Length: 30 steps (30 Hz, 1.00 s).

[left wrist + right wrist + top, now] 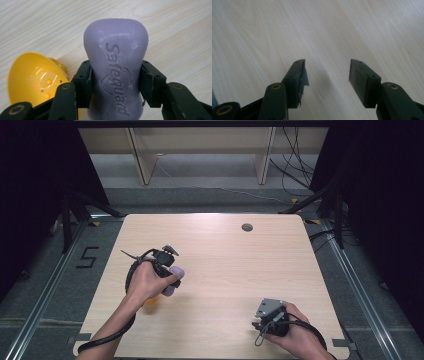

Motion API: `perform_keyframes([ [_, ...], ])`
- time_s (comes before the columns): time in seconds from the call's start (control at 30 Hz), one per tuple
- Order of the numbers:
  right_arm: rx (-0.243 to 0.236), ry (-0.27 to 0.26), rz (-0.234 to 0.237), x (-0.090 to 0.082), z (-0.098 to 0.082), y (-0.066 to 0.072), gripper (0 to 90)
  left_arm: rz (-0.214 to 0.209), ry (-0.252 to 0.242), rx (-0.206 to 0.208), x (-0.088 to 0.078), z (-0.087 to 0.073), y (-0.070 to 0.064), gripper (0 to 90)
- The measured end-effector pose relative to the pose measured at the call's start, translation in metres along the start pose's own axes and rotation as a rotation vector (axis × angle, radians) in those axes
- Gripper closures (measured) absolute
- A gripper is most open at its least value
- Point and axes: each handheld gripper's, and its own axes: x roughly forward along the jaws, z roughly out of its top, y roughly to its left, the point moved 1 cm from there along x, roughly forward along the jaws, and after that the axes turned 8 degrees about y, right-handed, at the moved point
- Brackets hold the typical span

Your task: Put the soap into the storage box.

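Left gripper [172,270] sits left of centre in the high view, clamped on the purple soap bar [173,281]; right gripper [260,322] waits lower right, well apart. Left gripper view: soap [116,72] runs lengthwise up the frame, yellow dish [32,77] at lower left, just beside. Right gripper view: 2 jaws open, nothing between them, bare table [287,30].

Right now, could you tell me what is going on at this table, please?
A person works at a wooden table with a gripper in each hand. The left gripper is shut on a purple bar of soap, clamped at its narrow waist just above the table, with a yellow perforated dish right beside it. The right gripper is open with nothing between its jaws, low over bare wood.
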Motion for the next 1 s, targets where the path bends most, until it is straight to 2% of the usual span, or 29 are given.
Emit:
perform_keyframes([
  [0.2,0.000,0.000,0.001,0.000,0.000,0.000,47.7,0.005,-0.002,-0.008,-0.001,-0.001,0.002,49.3],
  [0.23,0.000,-0.001,0.001,0.000,0.000,0.000,47.6,0.005,-0.005,0.027,-0.002,0.000,0.005,49.2],
  [0.27,0.000,-0.001,0.001,0.000,0.000,0.000,47.6,0.005,-0.005,0.027,-0.002,0.000,0.005,49.2],
  [0.3,0.000,-0.002,-0.002,0.000,0.000,0.000,47.7,0.016,-0.008,0.016,-0.002,-0.001,0.005,49.2],
  [0.37,-0.001,-0.002,-0.001,0.000,0.000,0.000,47.7,0.013,-0.009,0.018,-0.003,-0.001,0.007,49.2],
  [0.43,-0.001,-0.003,-0.003,0.000,0.000,0.000,47.7,0.008,-0.007,-0.006,-0.003,-0.002,0.006,49.2],
  [0.53,-0.002,-0.003,-0.005,0.000,0.000,0.000,47.7,0.019,-0.008,0.008,-0.004,-0.002,0.009,49.3],
  [0.57,-0.002,-0.004,-0.005,0.000,0.000,0.000,47.6,0.009,-0.009,-0.018,-0.005,-0.003,0.008,49.3],
  [0.73,-0.002,-0.004,-0.002,0.000,0.000,0.000,47.7,0.010,-0.008,-0.019,-0.006,-0.003,0.009,49.3],
  [0.77,-0.006,0.007,0.014,-0.001,0.000,-0.001,47.7,0.010,-0.010,-0.027,-0.007,-0.003,0.009,49.3],
  [0.87,-0.001,-0.004,0.002,0.000,0.000,0.000,47.7,0.011,-0.018,-0.034,-0.007,-0.003,0.010,49.3],
  [0.9,-0.005,0.006,0.016,-0.001,0.000,-0.001,47.6,0.010,-0.016,-0.035,-0.007,-0.003,0.011,49.3],
  [1.0,-0.002,-0.004,0.001,0.000,0.000,0.000,47.6,0.008,-0.014,-0.036,-0.008,-0.003,0.012,49.3],
])
